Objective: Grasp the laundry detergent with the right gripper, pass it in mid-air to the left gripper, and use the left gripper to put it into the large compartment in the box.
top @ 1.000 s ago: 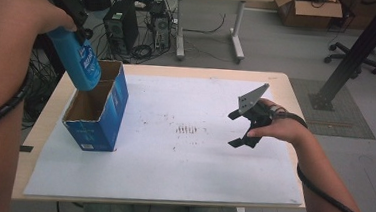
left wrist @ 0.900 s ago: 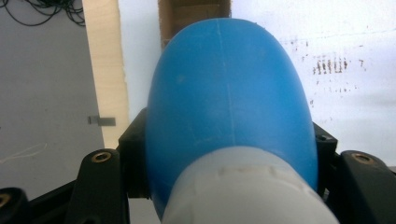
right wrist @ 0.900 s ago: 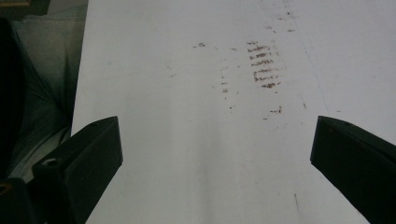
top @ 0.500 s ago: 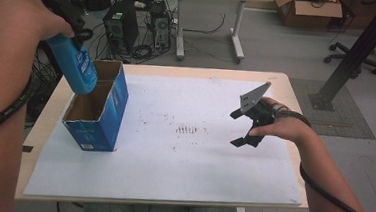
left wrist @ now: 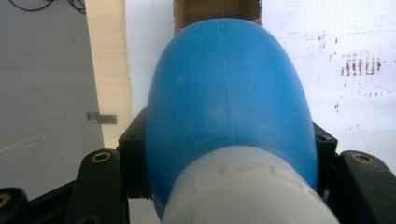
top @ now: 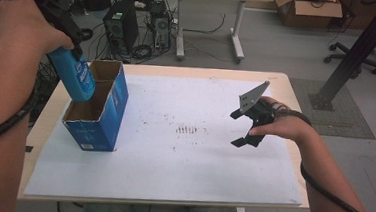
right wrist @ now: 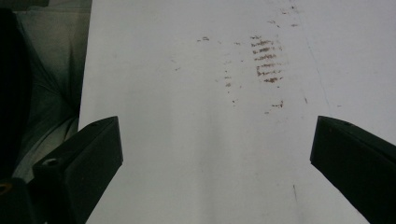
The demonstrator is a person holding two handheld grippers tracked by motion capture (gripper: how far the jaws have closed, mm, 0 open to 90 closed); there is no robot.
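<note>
White sheeting, matte and flat, covers the pale wooden table (top: pixel 297 88), and a patch of rusty brown smudges (top: pixel 189 130) marks its middle; grey floor, desk legs and a black computer tower lie beyond the far edge.

Nearest on the right, the right gripper (top: pixel 243 128) hovers over the sheet in the person's hand, its two blocky black jaws spread wide with nothing between them. In the right gripper view those jaws frame bare white surface, the brown smudges (right wrist: pixel 266 60) farther out between them. A grey three-cornered plate stands on top of this gripper and a ribbed black cable trails back along the forearm.

On the near left stands the blue rectangular cardboard box (top: pixel 98 107), open at the top, plain brown card inside, its near wall printed glossy blue. A flap stands up at the far end.

Above the box's far half, the left gripper (top: pixel 68 30) clamps the smooth blue plastic bottle (top: pixel 73 75) near its white cap end. The bottle is rounded, with a faint mould seam down its middle, and hangs base downward and tilted, its lower end dipping into the box's open mouth. In the left gripper view the bottle's (left wrist: pixel 229 98) bulging body swells between the black jaws, pads pressed on either side close to the white ridged cap (left wrist: pixel 243 191), with the brown box interior (left wrist: pixel 217 9) just past the bottle's base
</note>
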